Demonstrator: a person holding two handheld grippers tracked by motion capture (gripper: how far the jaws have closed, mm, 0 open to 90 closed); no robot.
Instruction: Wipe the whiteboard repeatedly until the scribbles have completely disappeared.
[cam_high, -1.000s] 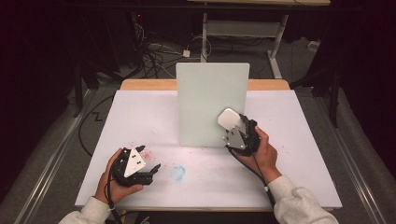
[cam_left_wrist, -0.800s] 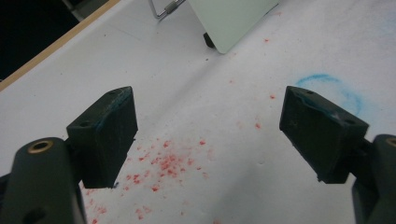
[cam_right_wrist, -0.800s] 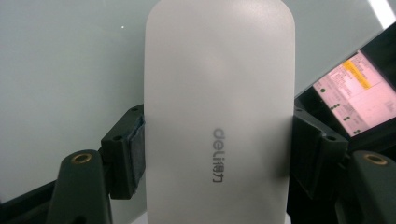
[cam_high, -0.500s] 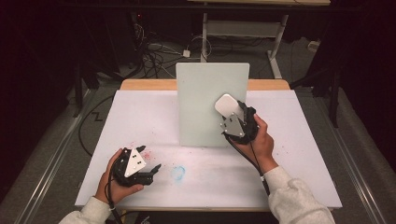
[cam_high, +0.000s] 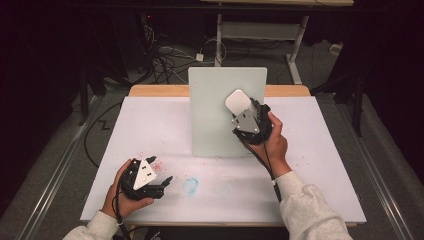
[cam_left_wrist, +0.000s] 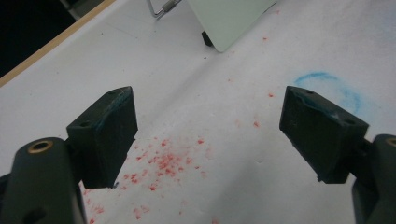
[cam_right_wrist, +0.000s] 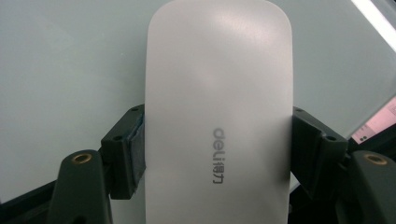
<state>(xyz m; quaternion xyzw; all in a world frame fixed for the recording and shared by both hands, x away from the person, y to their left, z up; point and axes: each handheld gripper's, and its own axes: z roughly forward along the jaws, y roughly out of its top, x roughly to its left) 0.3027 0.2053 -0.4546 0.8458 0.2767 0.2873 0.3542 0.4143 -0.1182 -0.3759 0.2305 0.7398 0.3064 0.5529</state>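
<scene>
Left gripper (cam_high: 150, 182) low over white tabletop (cam_high: 150, 130), jaws released, nothing between them; red specks (cam_left_wrist: 163, 163) beneath, blue smudge (cam_high: 190, 185) just right of it. Upright pale green board (cam_high: 220, 100) at tabletop centre. Right gripper (cam_high: 245, 112) raised before board, jaws clenched on white eraser (cam_right_wrist: 217, 112) (grey lettering on its face), gripped at both long sides.
</scene>
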